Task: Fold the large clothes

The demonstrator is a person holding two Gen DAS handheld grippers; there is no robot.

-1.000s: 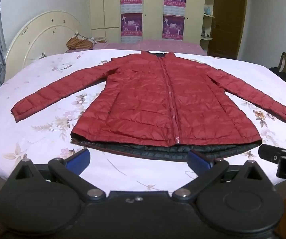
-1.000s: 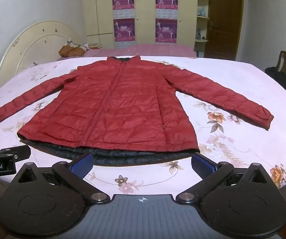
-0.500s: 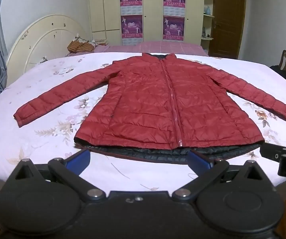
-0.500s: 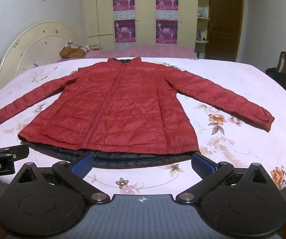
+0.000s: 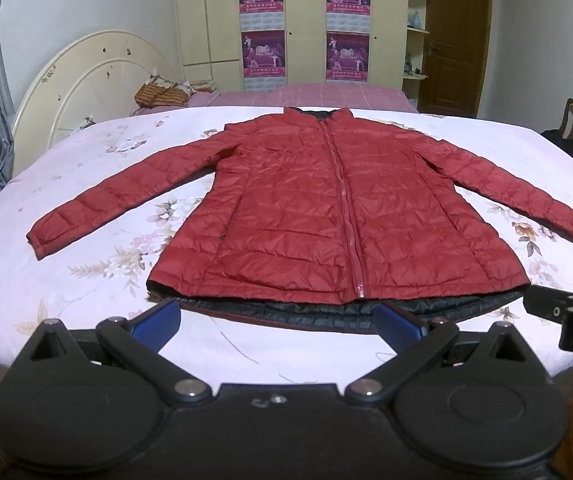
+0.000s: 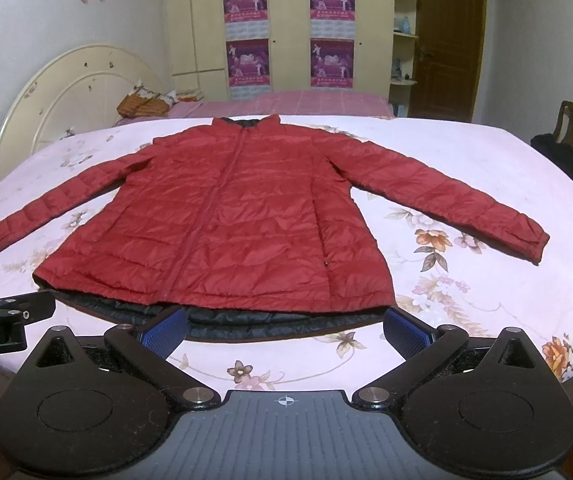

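I am looking at a red padded jacket [image 5: 338,216] that is lying flat on the bed [image 5: 66,280], front side up, zipped, with both sleeves spreading outward and the collar pointing to the far side. Its dark lining [image 5: 326,310] is showing under the near hem. I am holding the left gripper [image 5: 276,324] just before that hem; its blue fingers [image 5: 156,322] are standing wide apart and are gripping nothing. The right gripper [image 6: 286,330] is hanging beside it, also before the hem, its fingers [image 6: 406,332] spread wide and empty too. A wooden chair [image 6: 572,128] is standing at the right of the bed.
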